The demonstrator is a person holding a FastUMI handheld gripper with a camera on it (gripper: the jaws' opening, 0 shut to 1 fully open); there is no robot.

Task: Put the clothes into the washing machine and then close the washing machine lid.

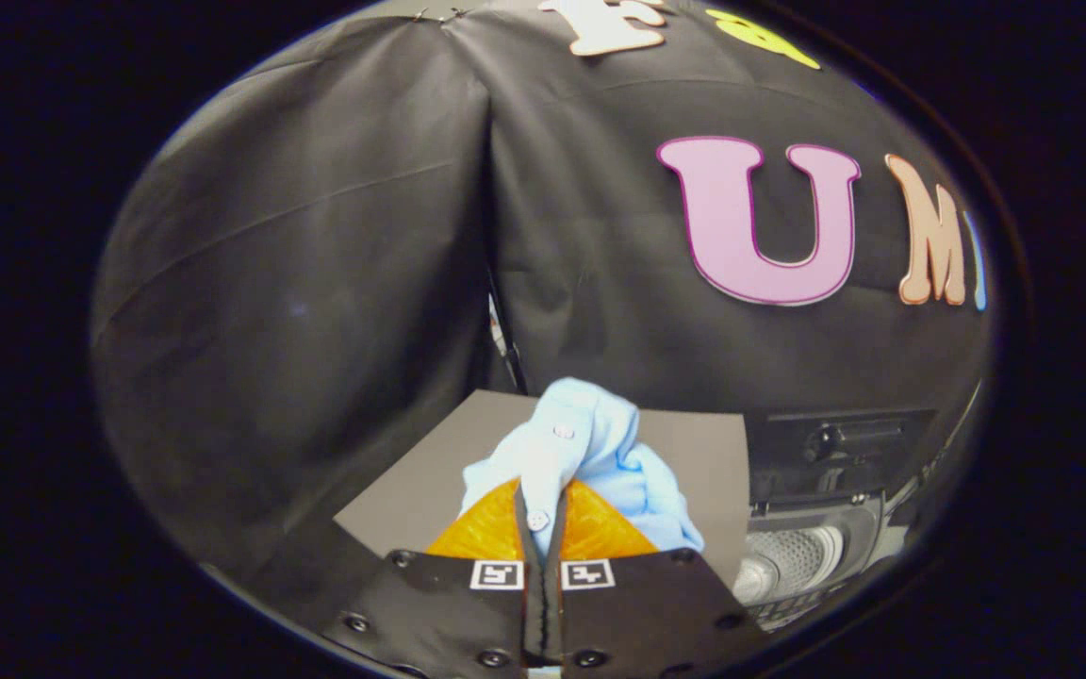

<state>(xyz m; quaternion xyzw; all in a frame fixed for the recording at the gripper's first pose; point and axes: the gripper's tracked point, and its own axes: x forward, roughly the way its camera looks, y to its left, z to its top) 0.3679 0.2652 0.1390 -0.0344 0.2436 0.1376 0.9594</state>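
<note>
A light blue buttoned garment point(590, 453) is pinched between my two fingers and bunches up just ahead of them. My gripper point(543, 509) is shut on a fold of it, held above a grey table top point(411, 481). To the right of the fingers and lower down, the washing machine point(816, 528) stands with its lid up; the perforated metal drum point(783, 561) shows through the opening, and the raised dark lid point(835, 438) stands behind it.
Black cloth walls close the booth behind and to the left, meeting at a corner seam beyond the garment. The grey table top ends beside the washing machine's left edge.
</note>
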